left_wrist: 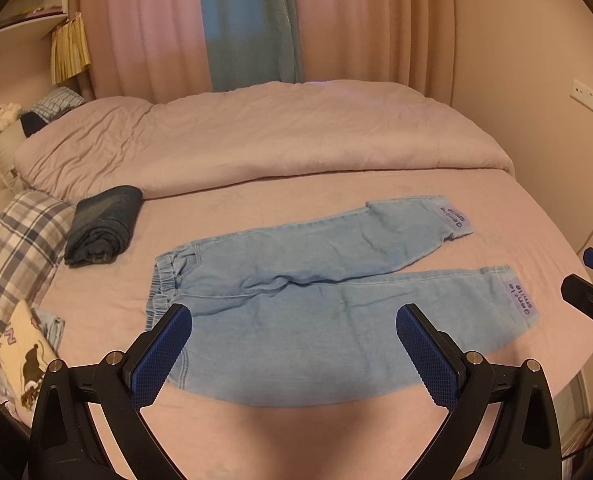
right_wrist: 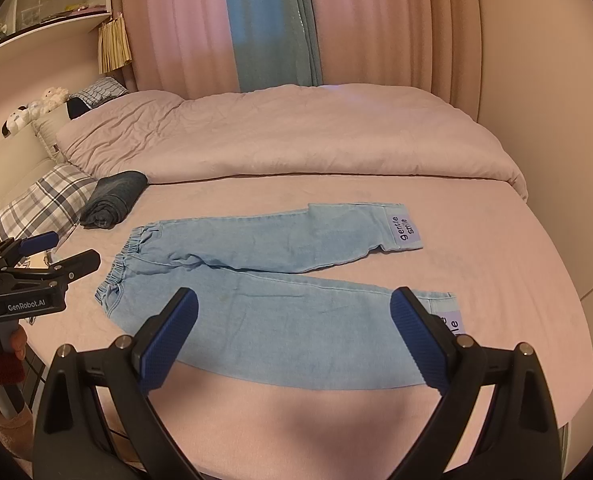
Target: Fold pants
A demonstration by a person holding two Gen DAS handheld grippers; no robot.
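While both of my grippers hang above the near edge of the bed (left_wrist: 296, 432), I count one pair of pants (left_wrist: 296, 312) spread on the pink sheet, two legs, two cuff labels. The left gripper (left_wrist: 294, 354) has its jaws released, wide apart, nothing between them, hovering over the near leg. The right gripper (right_wrist: 294, 344) is the same: jaws spread, empty, above that same leg and its cuff.

The pants are light blue denim, lying flat near the front of the bed, elastic gathered waistband (right_wrist: 116, 276) to my left, legs running right. The far leg (right_wrist: 280, 240) angles away from the near leg (right_wrist: 296, 332), so the two split into a narrow V. Creases bunch at the crotch, and there's a faint yellowish stain (left_wrist: 334, 314) on the near leg.

Each cuff carries one lilac label. The far label (right_wrist: 404, 228) reads "gentle smile"; the near label (left_wrist: 520, 298) reads the same in the left view, while my own finger half covers it in the right view. The left gripper's body, seen from the right camera, is marked "GenRobot.AI" (right_wrist: 26, 305).

Elsewhere: one dark rolled garment (left_wrist: 104, 232) well left of the waistband, one plaid pillow (left_wrist: 12, 248) beside it, one pink duvet (left_wrist: 256, 140) heaped along the far side, and pink curtains (left_wrist: 144, 28) with a teal strip behind.
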